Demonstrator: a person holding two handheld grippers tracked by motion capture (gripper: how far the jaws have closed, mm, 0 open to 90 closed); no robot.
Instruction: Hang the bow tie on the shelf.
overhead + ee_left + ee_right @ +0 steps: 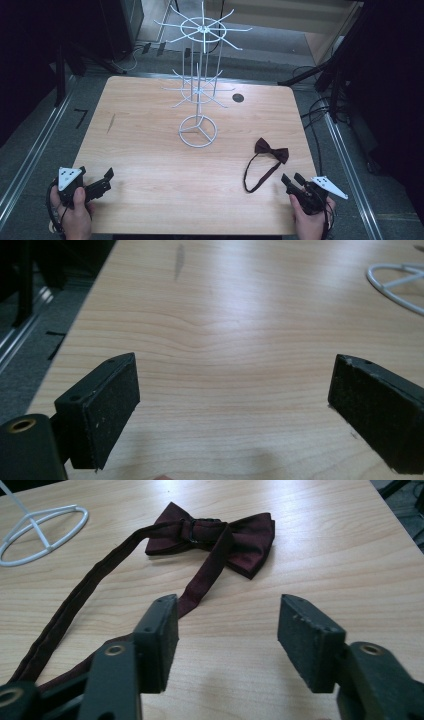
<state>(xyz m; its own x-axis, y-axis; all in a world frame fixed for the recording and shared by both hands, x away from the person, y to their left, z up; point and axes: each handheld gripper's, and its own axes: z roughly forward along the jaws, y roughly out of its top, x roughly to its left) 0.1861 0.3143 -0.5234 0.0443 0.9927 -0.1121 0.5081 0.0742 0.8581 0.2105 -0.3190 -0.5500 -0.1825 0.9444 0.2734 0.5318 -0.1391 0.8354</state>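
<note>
Maroon bow tie (270,150), one, wire rack (198,131), one, left claw (103,180) spread, right claw (292,179) spread, empty

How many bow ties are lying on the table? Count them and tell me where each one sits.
1. The dark red bow tie lies on the table's right side with its strap looped toward the front edge, just ahead of the open right tongs.
</note>
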